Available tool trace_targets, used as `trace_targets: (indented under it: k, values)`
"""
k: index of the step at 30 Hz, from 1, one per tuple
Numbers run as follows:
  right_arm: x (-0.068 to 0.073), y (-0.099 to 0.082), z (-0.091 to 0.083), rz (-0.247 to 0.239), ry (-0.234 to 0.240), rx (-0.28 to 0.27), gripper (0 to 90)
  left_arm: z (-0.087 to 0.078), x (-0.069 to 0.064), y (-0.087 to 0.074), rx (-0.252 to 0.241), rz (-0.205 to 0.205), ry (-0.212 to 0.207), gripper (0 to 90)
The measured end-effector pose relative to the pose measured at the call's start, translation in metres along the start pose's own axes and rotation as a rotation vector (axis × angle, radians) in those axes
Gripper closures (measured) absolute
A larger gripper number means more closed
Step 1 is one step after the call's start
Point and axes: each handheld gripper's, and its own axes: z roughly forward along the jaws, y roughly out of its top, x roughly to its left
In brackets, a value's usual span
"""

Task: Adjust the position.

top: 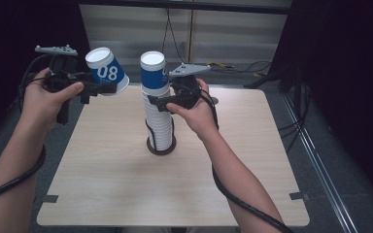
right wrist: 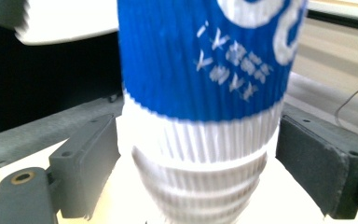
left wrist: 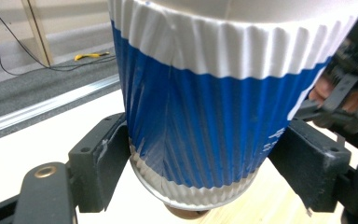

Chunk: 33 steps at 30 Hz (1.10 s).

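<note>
**1 cup off the stack, held upper left; stack steadied at centre**

Left gripper (top: 108, 88) seen at upper left of the high view, above and beyond the worktop's (top: 126, 194) left edge. Fingers (left wrist: 103, 163) closed on a single blue-and-white ribbed paper cup (top: 108, 72), gripping near its rim. Cup tilted, white base turned up and toward the upper left of the frame, "08" printed in white on the blue band. In the left gripper view, both black pads pressed against the cup wall at lower left and lower right, slight crumpling of the ribbed paper at the left pad.

Stack of cups (top: 158, 121) upright at centre of the high view, inverted, standing on a dark round base (top: 161, 147) on the worktop. Topmost cup of the stack blue with white base up; white rims of nested cups showing below it.

Right gripper (top: 156, 103) at centre frame, level, set across the stack just below the blue band. In the right gripper view, fingers (right wrist: 85, 163) on either side of the white ribbed rims; contact with the pads cannot be told, narrow gap visible at the right pad.

Held cup and stack well apart, cup to the upper left of the stack top.
</note>
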Motion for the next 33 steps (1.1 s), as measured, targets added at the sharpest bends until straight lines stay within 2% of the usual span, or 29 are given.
trace_targets:
  k: [15,27,29,33]
  values:
    - [0.001,-0.016,-0.020,-0.022,0.037,0.039,12.7,0.013,0.000,-0.024,0.070,0.020,0.012,21.9]
    - [-0.003,-0.031,-0.033,-0.030,0.061,0.051,12.8,0.021,-0.005,-0.041,0.115,0.041,-0.001,21.9]
    - [-0.003,-0.032,-0.034,-0.030,0.062,0.049,12.8,0.022,-0.006,-0.043,0.117,0.034,-0.007,21.9]
    - [-0.002,-0.039,-0.035,-0.041,0.074,0.071,12.8,0.024,-0.007,-0.049,0.135,0.047,-0.010,22.0]
